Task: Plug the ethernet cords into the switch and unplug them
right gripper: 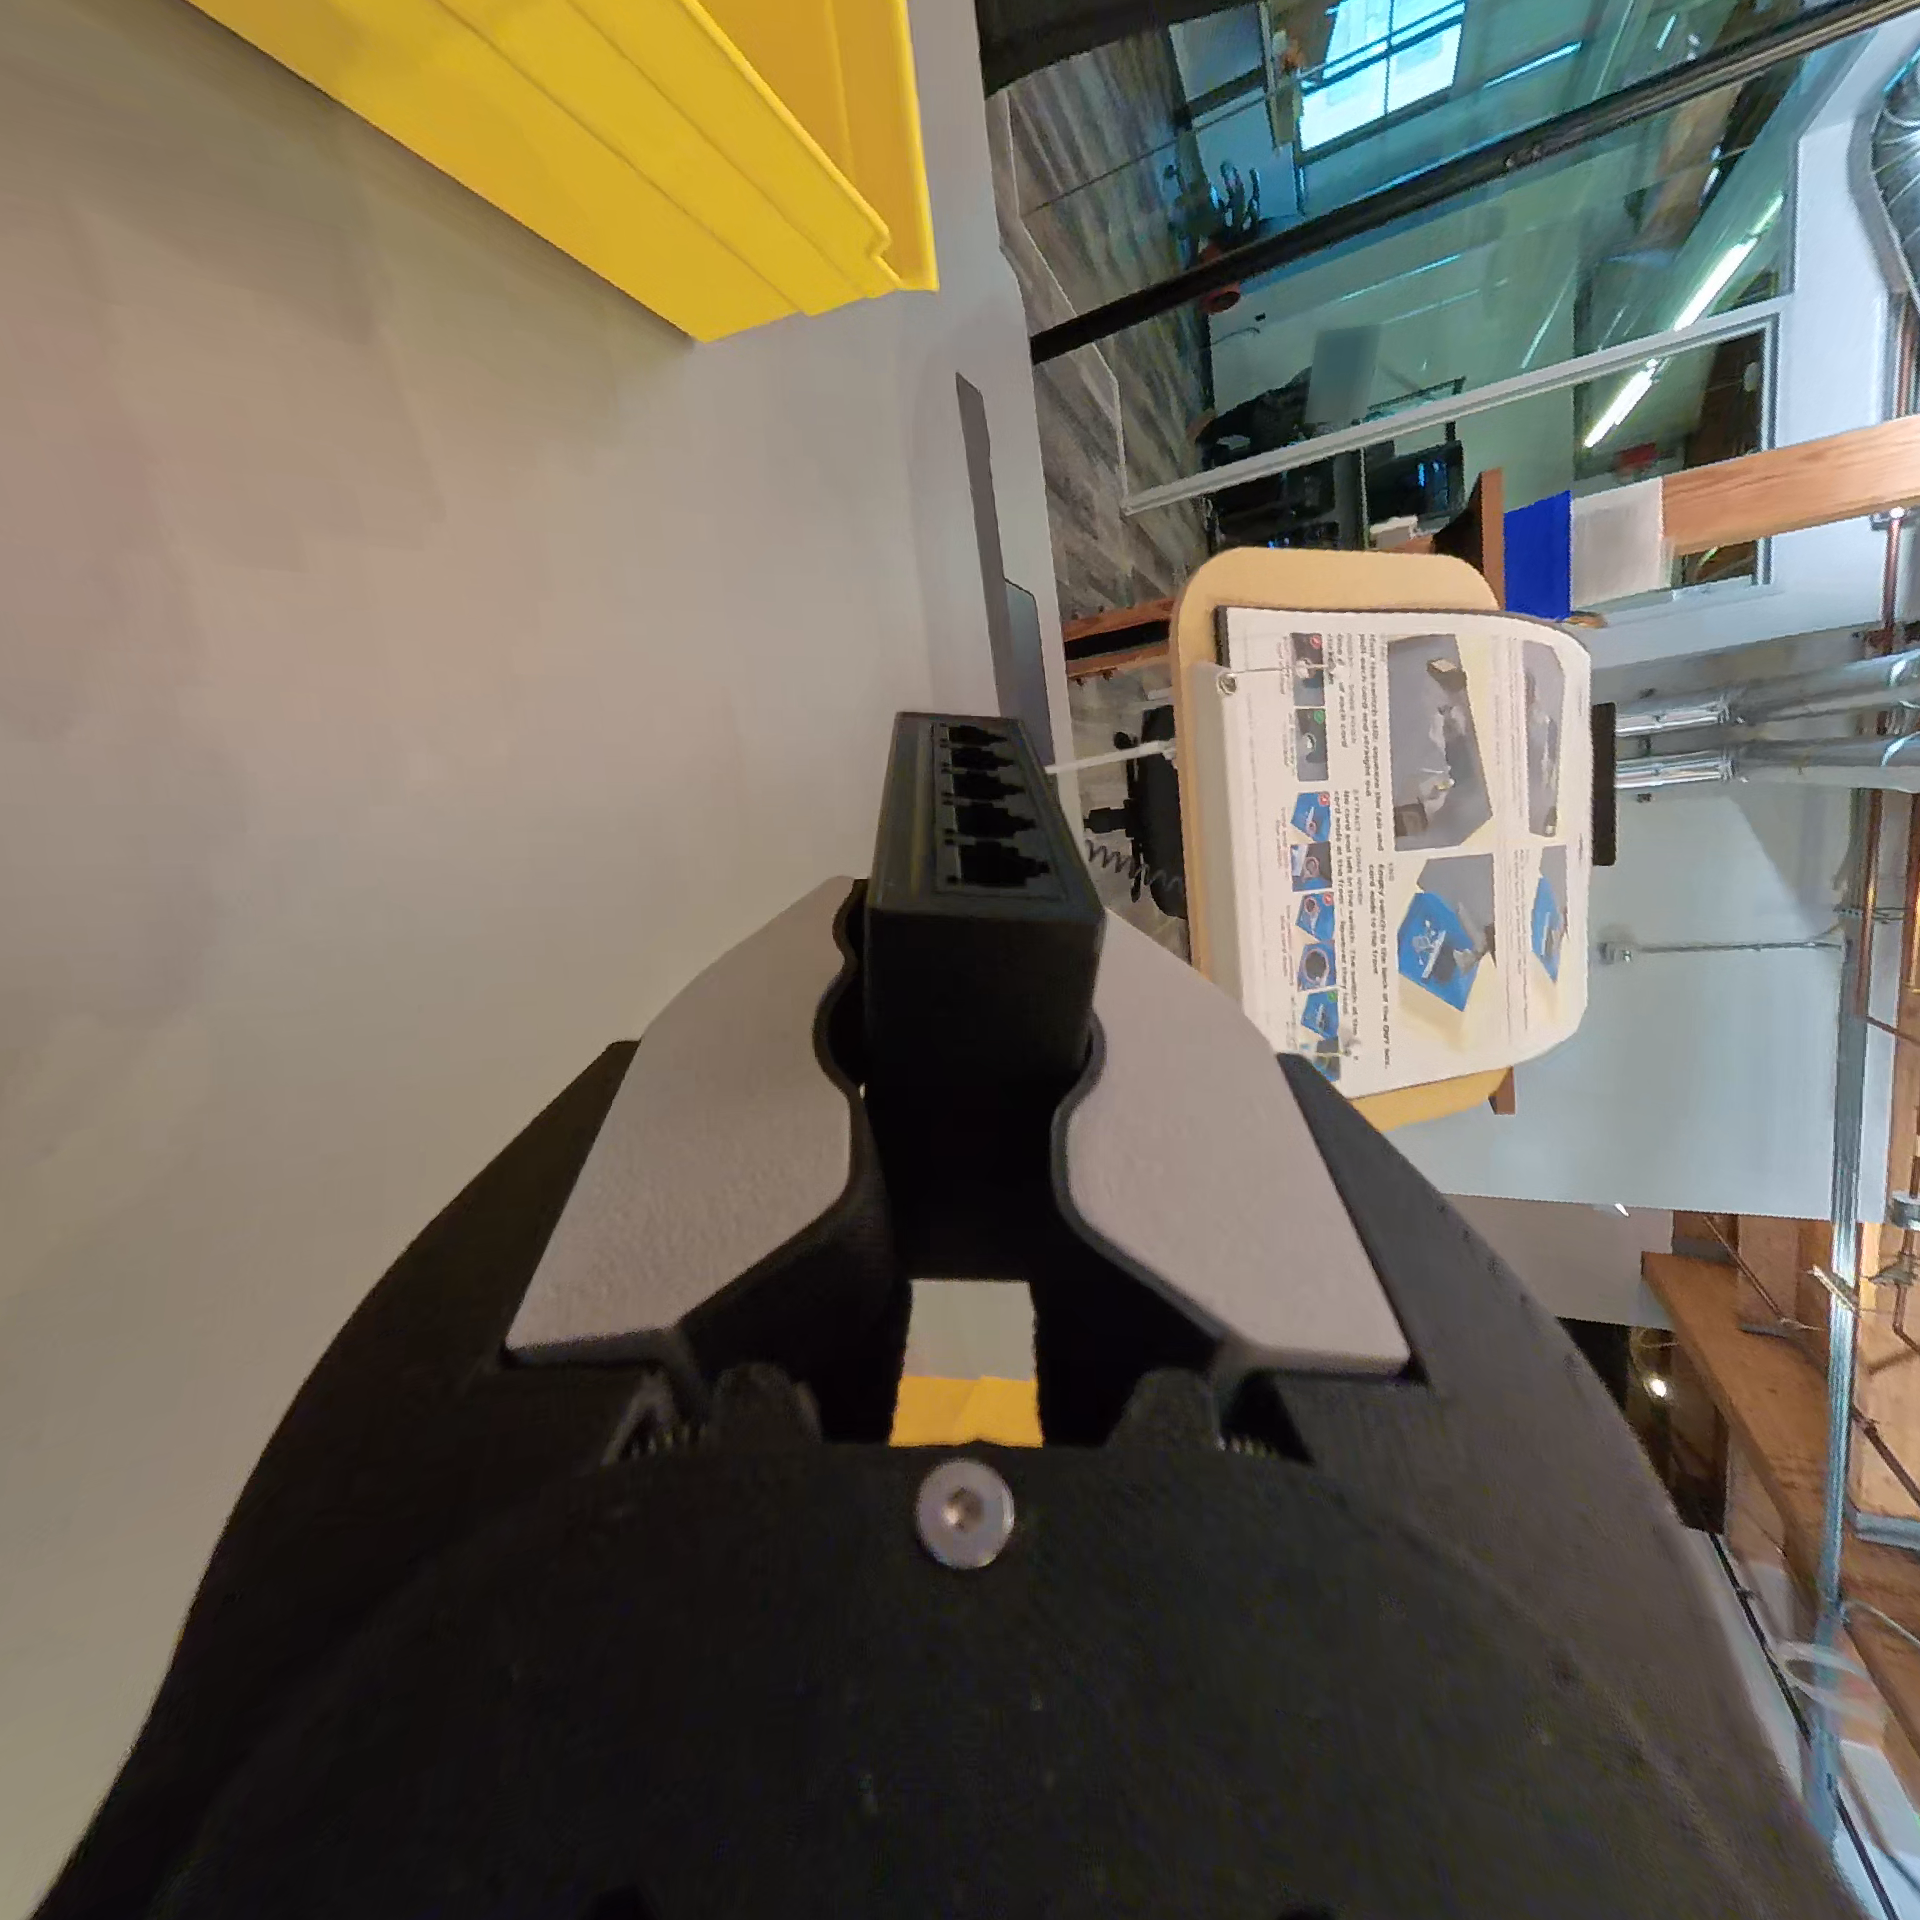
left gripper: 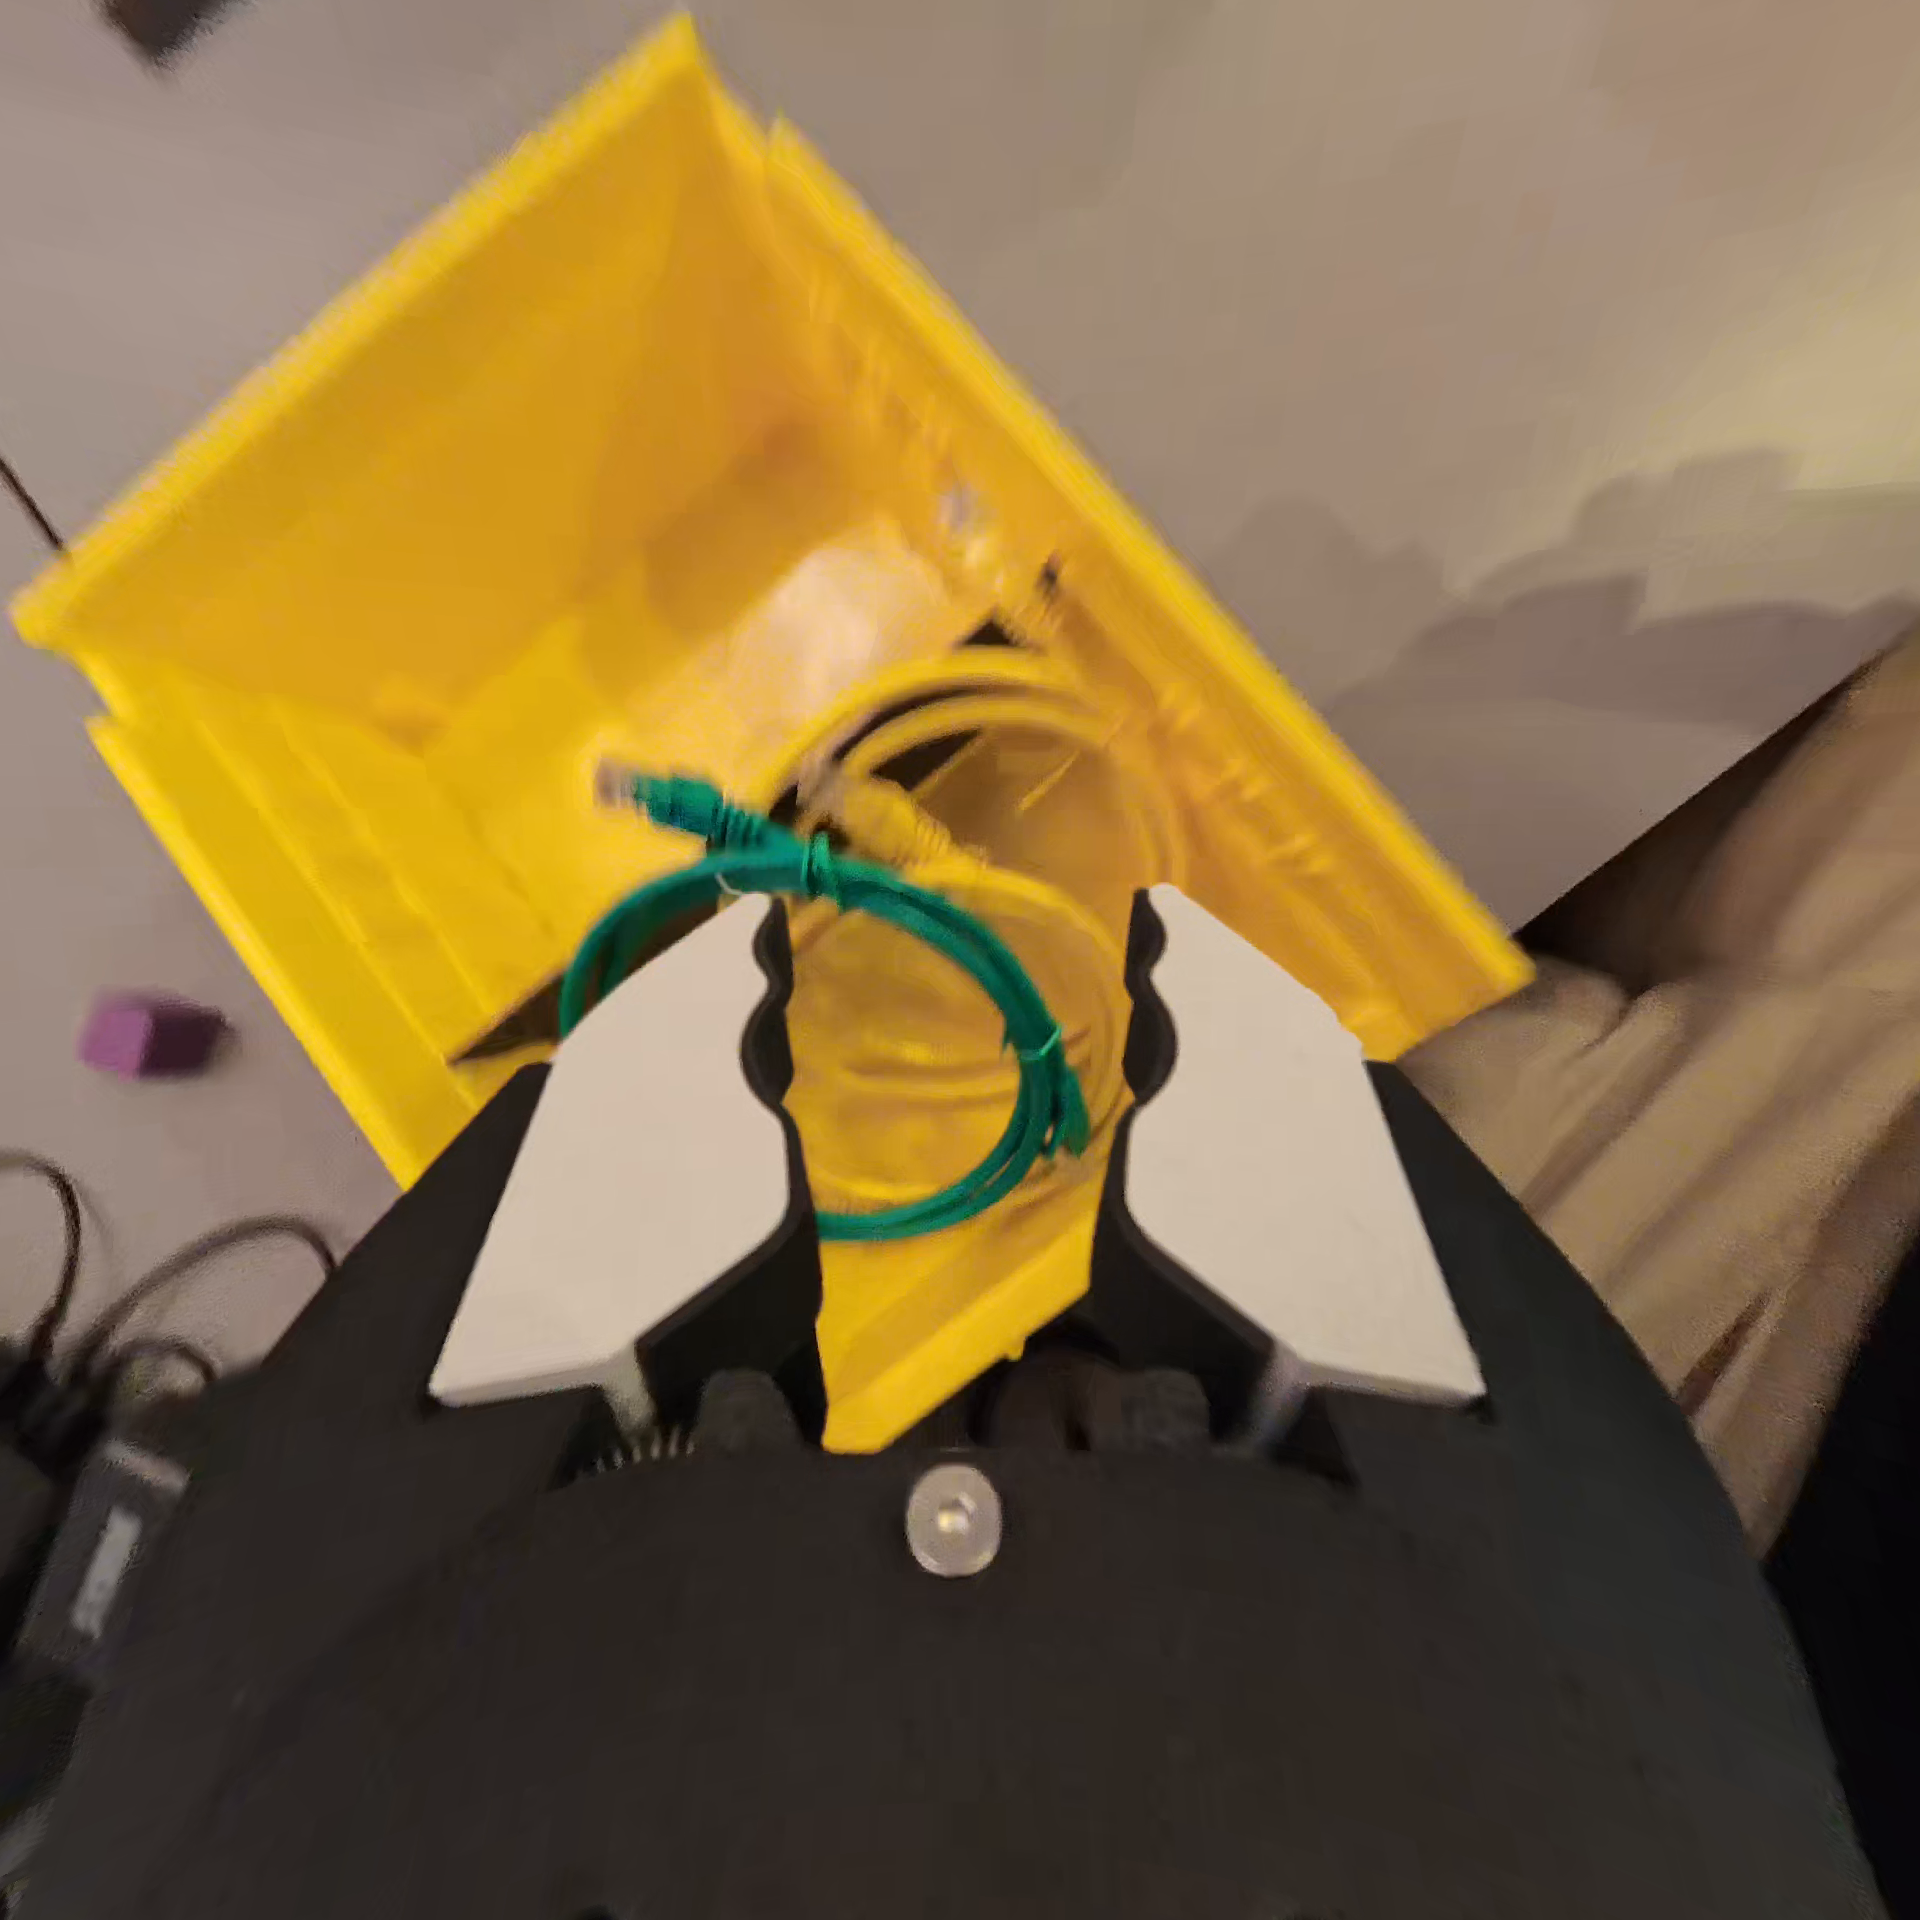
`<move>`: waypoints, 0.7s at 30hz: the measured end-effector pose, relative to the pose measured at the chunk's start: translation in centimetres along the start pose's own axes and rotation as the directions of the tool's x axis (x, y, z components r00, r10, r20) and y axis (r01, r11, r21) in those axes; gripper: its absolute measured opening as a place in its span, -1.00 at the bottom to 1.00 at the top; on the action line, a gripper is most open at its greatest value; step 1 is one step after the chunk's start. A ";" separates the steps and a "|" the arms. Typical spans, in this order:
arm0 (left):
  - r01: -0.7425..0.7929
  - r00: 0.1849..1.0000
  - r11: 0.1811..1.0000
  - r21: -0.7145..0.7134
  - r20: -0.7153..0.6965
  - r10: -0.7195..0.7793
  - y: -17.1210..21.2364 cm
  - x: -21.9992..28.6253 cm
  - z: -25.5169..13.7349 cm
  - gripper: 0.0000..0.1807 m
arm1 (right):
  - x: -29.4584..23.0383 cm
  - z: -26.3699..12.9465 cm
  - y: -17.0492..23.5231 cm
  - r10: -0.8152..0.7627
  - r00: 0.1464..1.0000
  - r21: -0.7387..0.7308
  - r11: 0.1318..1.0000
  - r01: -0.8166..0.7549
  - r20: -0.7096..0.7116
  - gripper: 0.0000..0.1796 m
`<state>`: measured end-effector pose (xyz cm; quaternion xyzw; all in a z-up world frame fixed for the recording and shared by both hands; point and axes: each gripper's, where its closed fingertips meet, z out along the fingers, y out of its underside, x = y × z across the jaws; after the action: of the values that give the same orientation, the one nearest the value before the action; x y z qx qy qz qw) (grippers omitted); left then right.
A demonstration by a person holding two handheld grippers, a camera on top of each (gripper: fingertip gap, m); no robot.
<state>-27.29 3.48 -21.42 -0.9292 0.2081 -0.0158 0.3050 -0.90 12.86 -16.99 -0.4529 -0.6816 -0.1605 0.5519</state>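
We are holding the left gripper (left gripper: pixel 956 914) over a yellow bin (left gripper: pixel 436 499), its fingers (left gripper: pixel 665 1122) spread apart and grasping nothing. The left wrist view is blurred. Inside the bin a green ethernet cord (left gripper: pixel 914 935) is lying coiled and tied into a loop, showing between our fingers at the centre of the frame; its plug (left gripper: pixel 634 784) is pointing toward the upper left of the frame. Behind it, toward the centre right, a yellow ethernet cord (left gripper: pixel 1039 707) is coiled too, touching the green one, with a plug near the green tie. The bin's long axis is running from the lower left to the upper right, and it is sitting on a pale surface (left gripper: pixel 1143 260).

In the right wrist view we are clenching the right gripper (right gripper: pixel 977 935) on the black switch (right gripper: pixel 966 862), one finger pressing each side of its body. The switch's long axis is running away from the camera along our fingers, up the frame, and its row of ports is facing the right side of the frame. It is in the middle of the frame, above the pale surface (right gripper: pixel 364 727), whether lifted or resting we cannot tell.

A purple block (left gripper: pixel 151 1029) is sitting at the left edge of the left wrist view, with dark cables (left gripper: pixel 156 1268) in the lower left. In the right wrist view the yellow bin's (right gripper: pixel 644 156) corner is filling the upper left, and a printed instruction sheet (right gripper: pixel 1455 831) on a tan board is standing to the right of the switch. Beyond it we are seeing glass partitions, wooden beams and metal pipes.
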 end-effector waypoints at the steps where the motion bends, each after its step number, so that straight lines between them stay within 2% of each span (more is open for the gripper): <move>1: 0.020 1.000 0.999 -0.043 0.023 -0.019 1.5 -0.4 0.9 -0.26 | -0.3 0.1 -0.2 0.000 1.000 0.003 1.000 0.000 0.011 -0.67; 5: 0.146 0.988 0.982 -0.118 -0.037 -0.151 4.4 0.7 4.2 -0.22 | -1.0 0.5 -0.4 -0.011 0.999 0.006 1.000 0.011 0.031 -0.67; 6: 0.152 0.987 0.979 -0.136 -0.036 -0.158 4.7 0.7 4.8 -0.33 | -1.1 0.5 -0.4 -0.011 0.999 0.008 1.000 0.010 0.034 -0.67; 7: 0.152 0.986 0.978 -0.141 -0.051 -0.160 4.8 1.0 5.1 -0.62 | -1.2 0.6 -0.4 -0.010 0.999 0.006 1.000 0.010 0.037 -0.67; 8: 0.139 0.987 0.979 -0.148 -0.060 -0.149 4.8 1.2 5.2 -0.79 | -1.3 0.6 -0.4 -0.009 0.999 0.006 1.000 0.009 0.040 -0.67; 11: 0.132 0.989 0.986 -0.101 -0.057 -0.138 4.0 0.6 4.1 -0.81 | -1.3 0.5 -0.3 0.000 0.999 0.009 1.000 0.000 0.043 -0.67; 14: 0.165 0.984 0.986 0.028 -0.072 -0.163 2.0 -0.6 1.1 -0.87 | -1.0 0.5 0.1 0.021 0.999 0.011 1.000 -0.022 0.043 -0.67; 16: 0.170 0.978 0.970 0.174 -0.154 -0.143 -0.3 -0.4 -1.5 -0.87 | -0.9 0.5 0.1 0.035 0.998 0.017 0.999 -0.036 0.048 -0.67; 21: 0.224 0.931 0.841 0.493 -0.362 -0.036 -6.0 1.6 -7.2 -0.88 | -0.5 0.3 0.0 0.069 0.996 0.033 0.997 -0.071 0.049 -0.67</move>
<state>-24.65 3.17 -12.33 -0.8052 0.1805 -0.2526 0.5052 -1.04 12.84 -17.53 -0.4706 -0.6808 -0.1183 0.5487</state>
